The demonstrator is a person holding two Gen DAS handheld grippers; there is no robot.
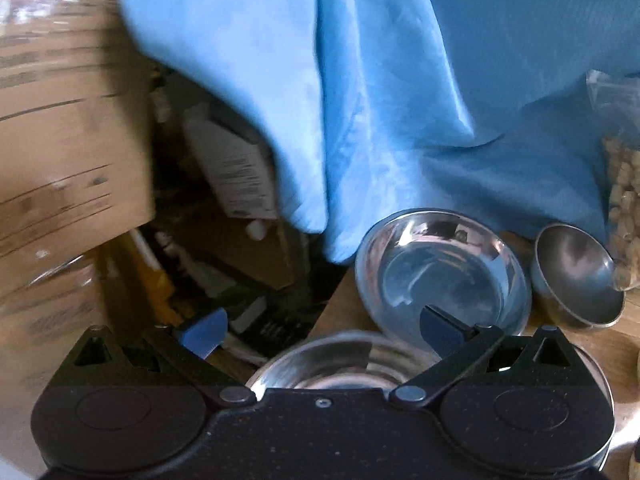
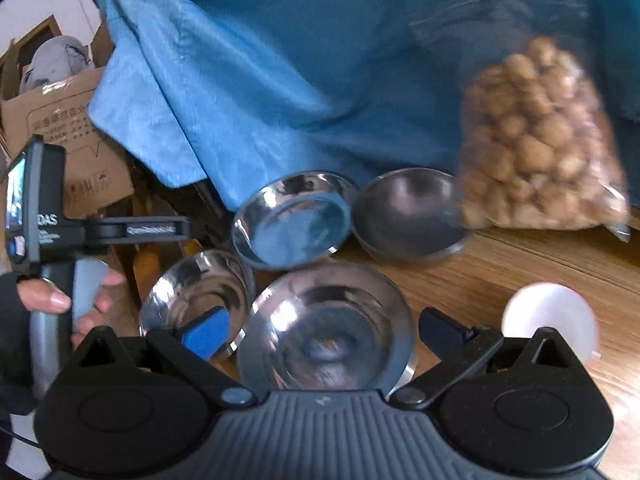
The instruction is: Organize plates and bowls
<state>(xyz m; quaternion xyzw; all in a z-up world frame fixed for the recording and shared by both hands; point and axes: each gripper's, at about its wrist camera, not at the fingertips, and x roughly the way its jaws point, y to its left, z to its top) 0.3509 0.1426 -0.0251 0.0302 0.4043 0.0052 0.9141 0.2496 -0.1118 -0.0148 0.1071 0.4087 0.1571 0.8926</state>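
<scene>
Several steel bowls sit at the left end of a wooden table (image 2: 520,256). In the right wrist view my right gripper (image 2: 324,334) is open, its jaws on either side of the nearest large bowl (image 2: 324,320). A smaller shiny bowl (image 2: 192,296) lies to its left, a shiny dish (image 2: 292,220) behind, and a dull grey bowl (image 2: 408,216) to the right. In the left wrist view my left gripper (image 1: 324,330) is open above a near bowl (image 1: 332,360), with the shiny dish (image 1: 440,276) and the grey bowl (image 1: 572,276) beyond. The left gripper's handle (image 2: 44,216) shows at the far left of the right wrist view.
A blue cloth (image 2: 300,60) hangs behind the bowls. A clear bag of nuts (image 2: 536,140) stands at the back right. A white round dish (image 2: 550,320) lies on the table at the right. Cardboard boxes (image 1: 60,140) and clutter (image 1: 224,240) sit past the table's left edge.
</scene>
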